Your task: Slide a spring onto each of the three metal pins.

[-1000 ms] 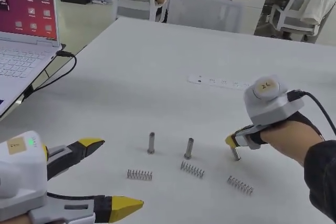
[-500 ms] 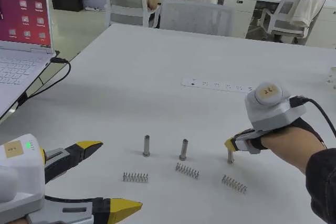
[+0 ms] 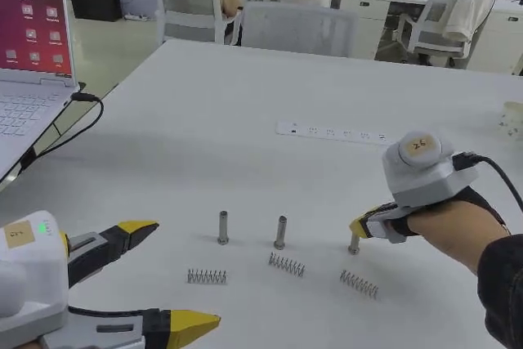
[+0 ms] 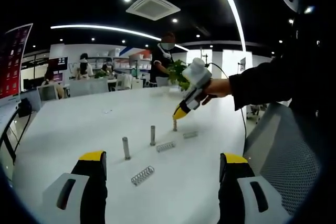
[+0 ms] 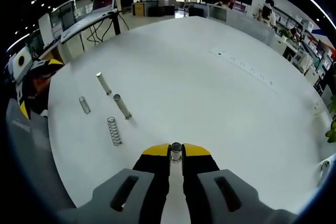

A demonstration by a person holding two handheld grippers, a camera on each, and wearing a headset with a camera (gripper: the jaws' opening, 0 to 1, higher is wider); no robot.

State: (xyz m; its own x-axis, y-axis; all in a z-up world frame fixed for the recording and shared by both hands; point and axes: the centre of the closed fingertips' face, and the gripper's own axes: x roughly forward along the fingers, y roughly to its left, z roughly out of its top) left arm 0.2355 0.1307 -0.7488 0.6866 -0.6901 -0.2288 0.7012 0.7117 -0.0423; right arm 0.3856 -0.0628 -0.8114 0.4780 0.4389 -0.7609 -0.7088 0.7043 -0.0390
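left tool [image 3: 188,270] wide open; right tool [image 3: 359,226] clamped on the right pin [image 3: 354,244].
between the tools, the left pin [image 3: 223,227] and middle pin [image 3: 280,232] stand upright on the counter [image 3: 245,104]; left spring [image 3: 206,276], middle spring [image 3: 287,264] and right spring [image 3: 359,284] lie flat beside them, the last just near-side of the right tool tip.

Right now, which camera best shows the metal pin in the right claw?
The right gripper view: the short grey metal pin sits close, clamped in the right claw. The head view shows its lower shaft under that claw; the left gripper view shows it small, far off.
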